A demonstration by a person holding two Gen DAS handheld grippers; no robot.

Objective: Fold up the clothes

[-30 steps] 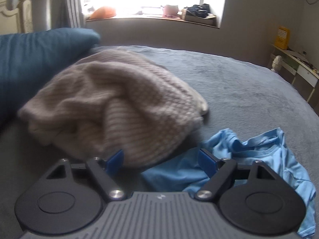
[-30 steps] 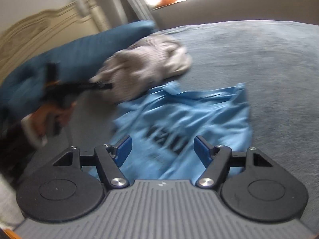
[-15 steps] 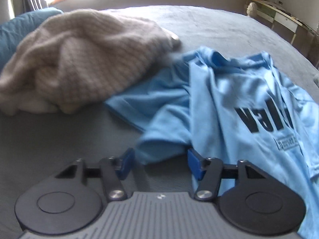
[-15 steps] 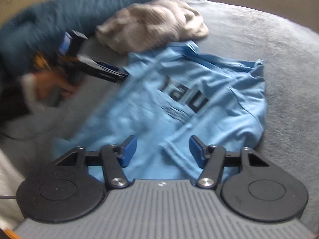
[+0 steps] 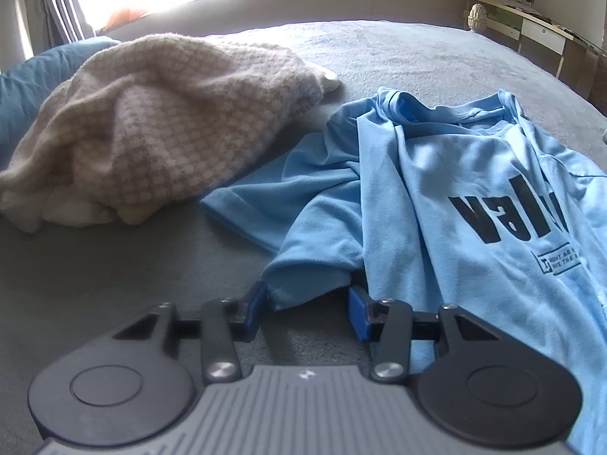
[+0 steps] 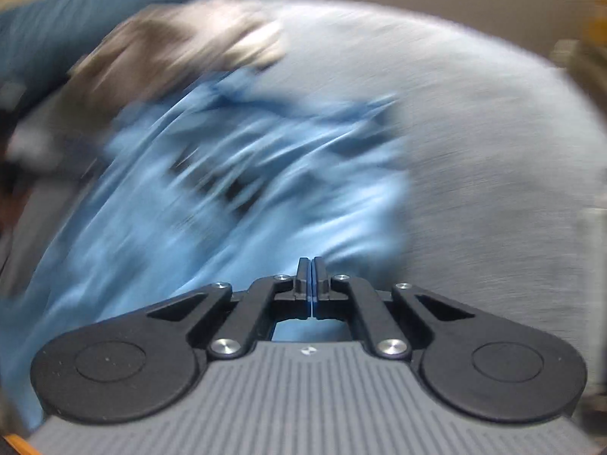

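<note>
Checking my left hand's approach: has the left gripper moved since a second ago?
Yes. The left gripper came down and rightward from the beige knit sweater to the blue T-shirt sleeve, jaws closing around it.

The left gripper [image 5: 309, 309] points down at a slant, its black linkages splayed and its blue pads [image 5: 253, 309] standing apart — the jaws are closing, with the corner of a fabric fold lying between them, not yet pressed. The right gripper [image 6: 311, 282] also tilts downward; its two fingers [image 6: 302, 278] meet flat along the midline — fully closed, nothing visibly caught between them, in a heavily blurred view.
</note>
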